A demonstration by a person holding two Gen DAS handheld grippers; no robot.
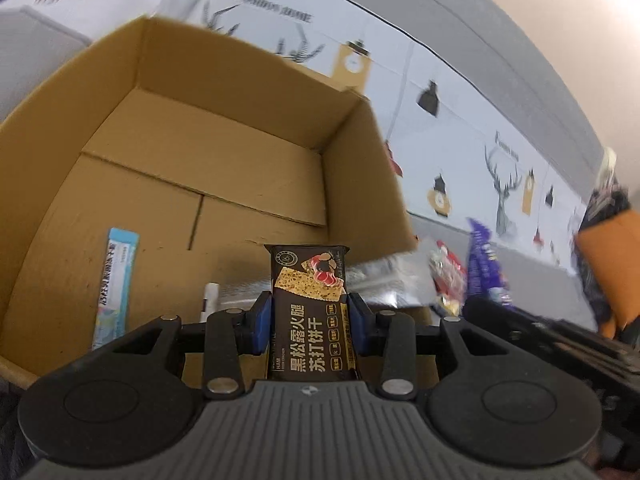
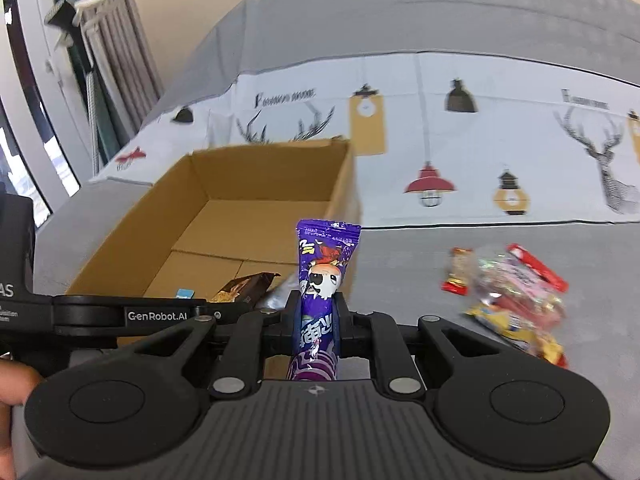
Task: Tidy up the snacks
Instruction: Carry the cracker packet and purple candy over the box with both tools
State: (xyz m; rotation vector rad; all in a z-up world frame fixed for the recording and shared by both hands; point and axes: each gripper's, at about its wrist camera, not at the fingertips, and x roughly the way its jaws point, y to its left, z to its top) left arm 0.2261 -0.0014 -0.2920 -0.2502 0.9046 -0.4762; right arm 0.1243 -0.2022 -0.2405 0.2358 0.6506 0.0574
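My left gripper point(image 1: 310, 310) is shut on a dark brown cracker packet point(image 1: 310, 280) and holds it upright over the near part of an open cardboard box point(image 1: 224, 152). A light blue sachet point(image 1: 116, 284) lies inside the box at the left. My right gripper point(image 2: 318, 306) is shut on a purple snack packet point(image 2: 324, 276), held upright just right of the box point(image 2: 256, 196). The left gripper's arm point(image 2: 132, 314) and the brown packet point(image 2: 244, 286) show in the right wrist view, over the box.
A pile of loose snacks point(image 2: 516, 296) in red, yellow and clear wrappers lies on the grey surface to the right. A white cloth printed with deer and lamps point(image 2: 480, 140) lies behind. A silver foil packet point(image 1: 384, 280) sits by the box's right wall.
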